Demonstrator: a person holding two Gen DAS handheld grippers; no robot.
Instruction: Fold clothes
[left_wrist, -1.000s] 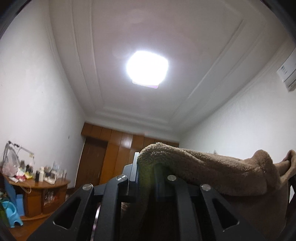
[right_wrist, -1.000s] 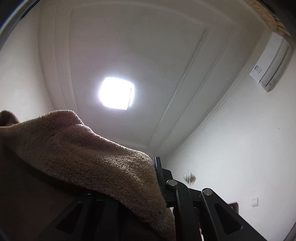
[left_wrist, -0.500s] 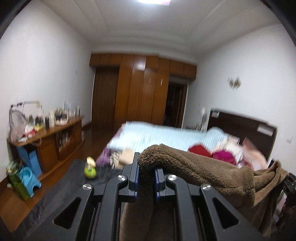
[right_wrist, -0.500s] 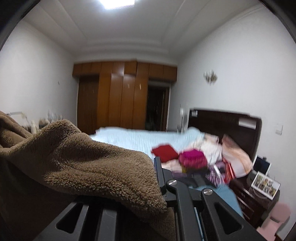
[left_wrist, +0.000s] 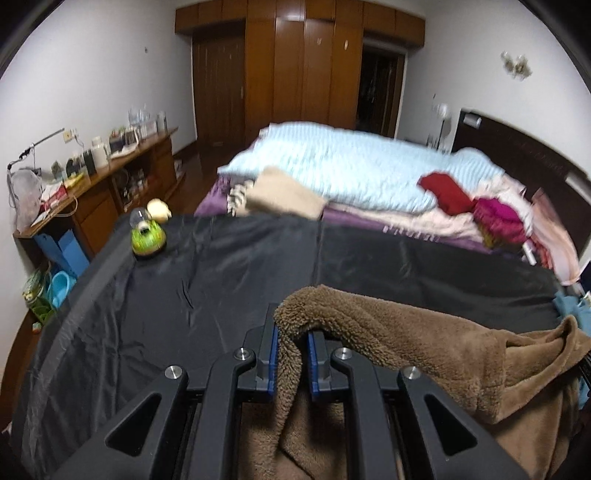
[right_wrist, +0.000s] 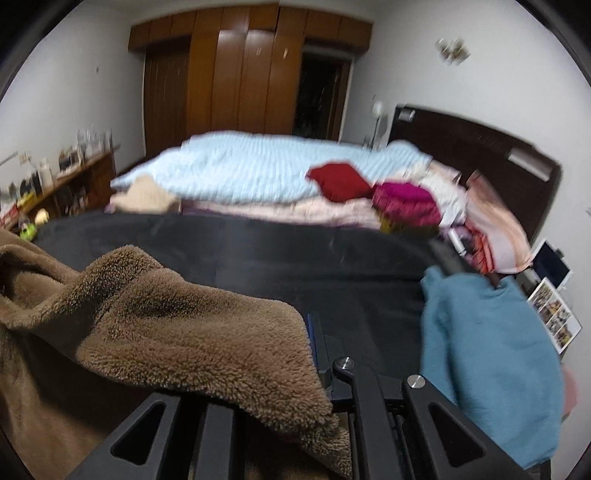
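Two pairs of tongs hold one brown fleece garment between them, above a table covered in black cloth.

From the left wrist: the left tongs (left_wrist: 291, 347) are pinched narrow on a bunched edge of the brown fleece (left_wrist: 424, 350), which humps over the blue pads and trails off to the right. A second ago this camera looked up at the ceiling lamp; now it looks down over the black table (left_wrist: 221, 280), so the tongs have swung forward and down. A green toy (left_wrist: 147, 240) sits at the far left corner, well apart from the fleece. The bed (left_wrist: 351, 166) lies beyond.

From the right wrist: the right tongs (right_wrist: 314, 354) are mostly buried under the fleece (right_wrist: 177, 332); the cloth plainly hangs from them, though only one blue pad shows. This camera has dropped from the ceiling as well. A blue garment (right_wrist: 491, 365) lies at the table's right edge, near the tongs.

To my eye, the fleece is being brought down to spread on the table, ready for a fold. How much folding it has had I cannot tell.
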